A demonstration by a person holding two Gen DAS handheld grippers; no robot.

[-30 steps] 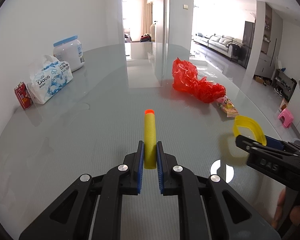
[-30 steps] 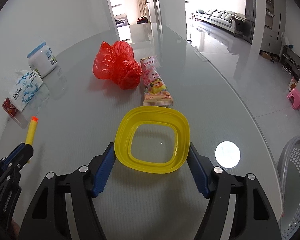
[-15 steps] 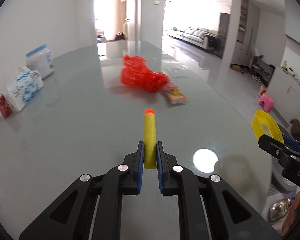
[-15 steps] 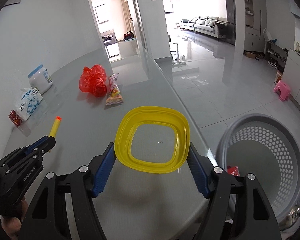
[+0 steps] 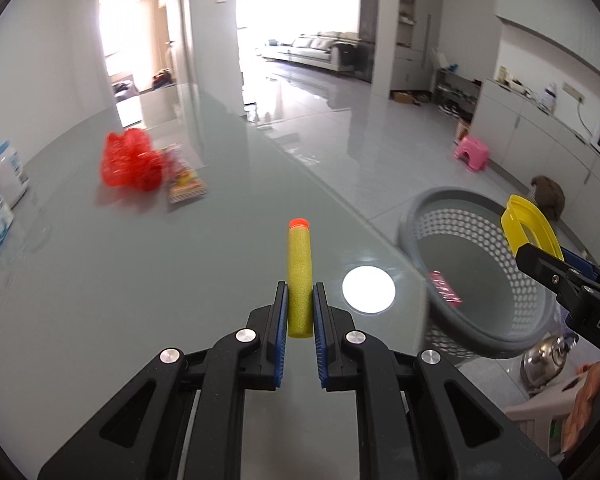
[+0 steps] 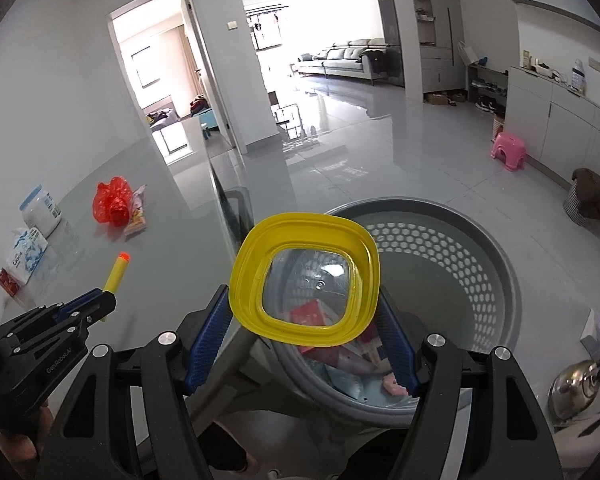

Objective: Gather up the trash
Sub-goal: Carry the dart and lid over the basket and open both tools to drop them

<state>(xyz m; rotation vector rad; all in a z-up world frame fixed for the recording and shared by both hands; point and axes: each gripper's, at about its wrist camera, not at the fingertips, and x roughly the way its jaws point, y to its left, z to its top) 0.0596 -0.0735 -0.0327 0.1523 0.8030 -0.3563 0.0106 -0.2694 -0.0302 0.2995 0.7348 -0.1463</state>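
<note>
A: What does the left gripper (image 5: pixel 300 312) have?

B: A yellow foam dart (image 5: pixel 300 276) — the blue pads are nearly together, clamped on its rear end. Its long axis runs straight forward along the fingers, orange tip pointing away from the camera, held above the grey tabletop (image 5: pixel 140 280) near the edge.

A: And the right gripper (image 6: pixel 300 336)?

B: Spread wide, the pads pressing the two opposite sides of a yellow lid (image 6: pixel 305 276) with a clear centre panel. The lid is tilted, its face turned toward the camera, and it hangs over the rim of the grey perforated basket (image 6: pixel 440 240), which stands on the floor just beside the tabletop.

A: Anything in the basket?

B: Wrappers — a red one shows through the lid's clear panel, with pale packets below it.

A: What lies on the tabletop?

B: A crumpled red plastic bag (image 5: pixel 130 164) with a snack packet (image 5: pixel 186 184) touching its right side, both well apart from the dart. At the far left a white jar (image 6: pixel 40 210) and a tissue pack (image 6: pixel 26 252).
</note>
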